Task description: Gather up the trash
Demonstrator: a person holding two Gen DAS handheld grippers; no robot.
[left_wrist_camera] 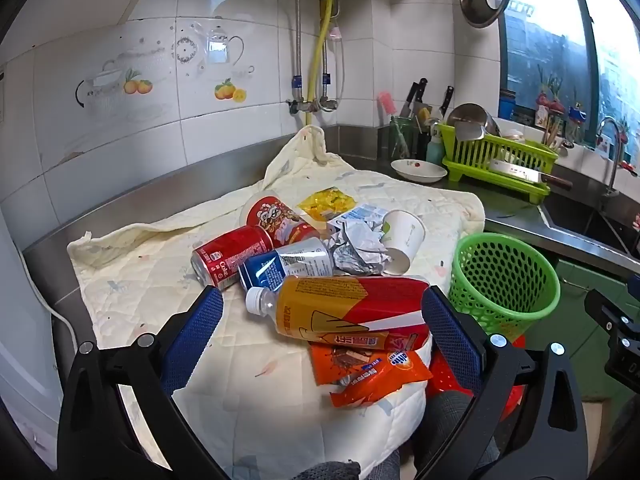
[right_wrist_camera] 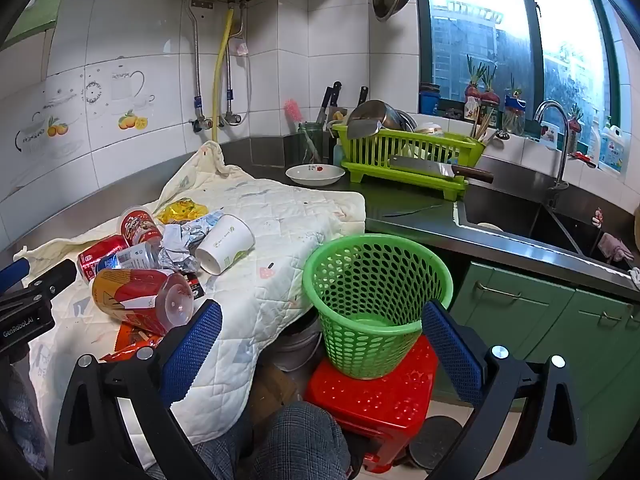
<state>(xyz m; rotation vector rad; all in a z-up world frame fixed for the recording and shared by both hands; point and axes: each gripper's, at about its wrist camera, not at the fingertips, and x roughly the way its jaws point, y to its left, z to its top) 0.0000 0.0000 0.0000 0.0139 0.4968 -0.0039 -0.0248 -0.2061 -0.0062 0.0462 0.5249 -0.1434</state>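
Left gripper (left_wrist_camera: 322, 312): its blue fingers (left_wrist_camera: 192, 336) are standing wide apart, flanking the bottle (left_wrist_camera: 344, 312) without gripping it.
Right gripper (right_wrist_camera: 322, 328): its fingers (right_wrist_camera: 452, 344) are spreading wide around the green basket (right_wrist_camera: 376, 304), holding nothing.
Bottle: lying on its side on the quilted cloth (left_wrist_camera: 160, 272) covering the desk, over an orange wrapper (left_wrist_camera: 368, 376).
Other trash: red can (left_wrist_camera: 232, 256), blue can (left_wrist_camera: 284, 266), crumpled foil (left_wrist_camera: 360, 248) and paper cup (left_wrist_camera: 402, 240) are sitting clustered behind the bottle.
Green basket: standing upright on a red stool (right_wrist_camera: 380, 400), just beside the desk.
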